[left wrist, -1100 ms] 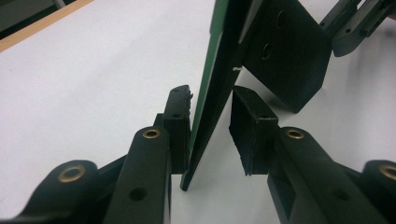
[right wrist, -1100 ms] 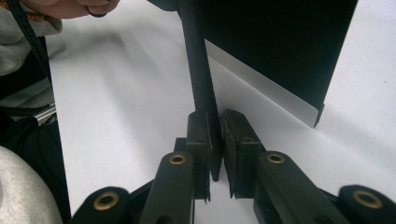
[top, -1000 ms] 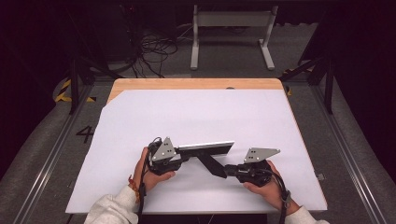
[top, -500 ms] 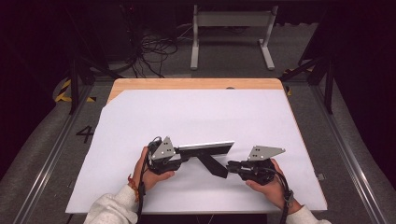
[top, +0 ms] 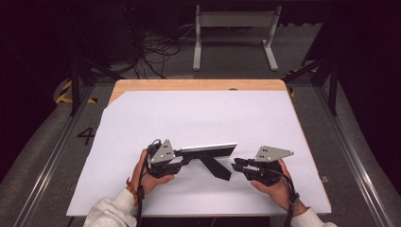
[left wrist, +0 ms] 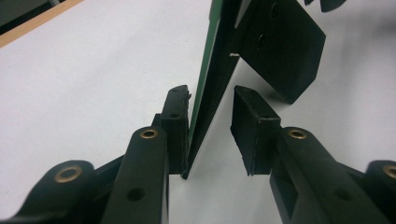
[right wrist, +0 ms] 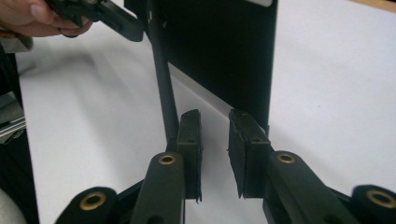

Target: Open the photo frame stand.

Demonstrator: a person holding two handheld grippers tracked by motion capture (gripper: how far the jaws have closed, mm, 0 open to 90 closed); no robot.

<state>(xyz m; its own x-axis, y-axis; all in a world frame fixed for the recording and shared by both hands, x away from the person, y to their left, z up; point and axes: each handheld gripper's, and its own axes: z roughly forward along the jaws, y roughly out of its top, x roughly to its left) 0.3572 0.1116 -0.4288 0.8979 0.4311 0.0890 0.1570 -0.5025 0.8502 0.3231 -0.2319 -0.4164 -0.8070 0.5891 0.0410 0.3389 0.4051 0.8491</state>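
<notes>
On the white table (top: 198,118) the upright panel (top: 208,148) is standing between the left gripper (top: 182,158)'s spread jaws, touching one pad; the right gripper (top: 235,164), jaws just opening and empty, is risking toppling it.

A black stand (top: 215,166) with a green-edged panel (left wrist: 205,88) sits on plain white paper (top: 198,118) over a tan wooden table (top: 189,85).

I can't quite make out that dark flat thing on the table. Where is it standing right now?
In the high view the upright panel with its back stand sits on the white table cover, near the front edge, between the left tool and the right tool.
</notes>
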